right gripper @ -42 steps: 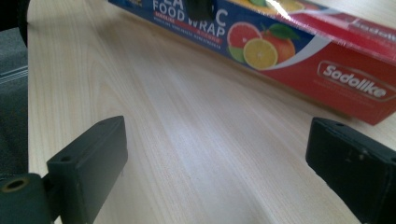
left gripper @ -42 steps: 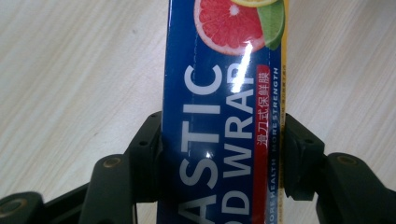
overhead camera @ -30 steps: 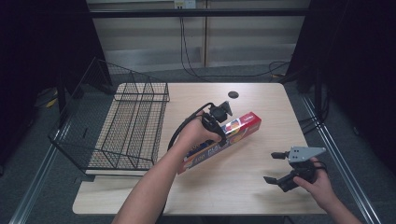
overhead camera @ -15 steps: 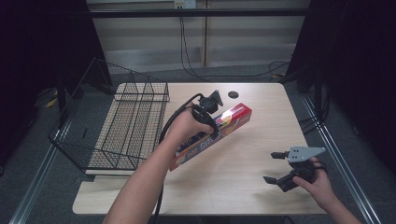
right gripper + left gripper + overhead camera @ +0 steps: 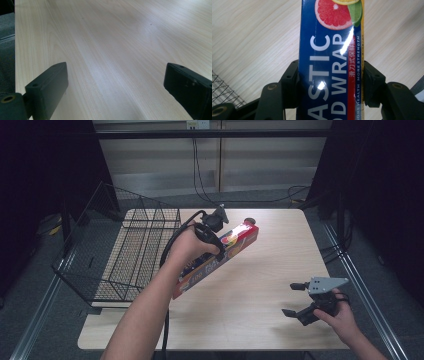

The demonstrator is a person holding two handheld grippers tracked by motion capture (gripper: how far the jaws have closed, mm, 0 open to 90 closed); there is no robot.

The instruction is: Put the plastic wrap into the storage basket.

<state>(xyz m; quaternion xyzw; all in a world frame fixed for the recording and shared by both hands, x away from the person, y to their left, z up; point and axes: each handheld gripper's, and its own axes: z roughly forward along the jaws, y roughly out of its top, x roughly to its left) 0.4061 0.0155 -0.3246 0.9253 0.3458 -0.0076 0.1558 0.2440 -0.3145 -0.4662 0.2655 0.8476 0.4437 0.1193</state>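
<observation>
Left tool [image 5: 329,82] pinching plastic wrap box [image 5: 220,260] beside wire basket [image 5: 130,250]; right tool [image 5: 296,305] spread near table [image 5: 260,285] edge.

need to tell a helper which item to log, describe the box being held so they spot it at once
On the light wooden table, just right of the black wire basket, the left gripper is shut on a long blue cardboard box of plastic food wrap. It alone bears citrus slices and white lettering.

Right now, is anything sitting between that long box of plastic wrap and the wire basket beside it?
Nothing visible does. The left gripper is shut on the plastic wrap box, lifted over bare table, and the wire basket stands just to its left with its top open. The right gripper rests far off.
</observation>
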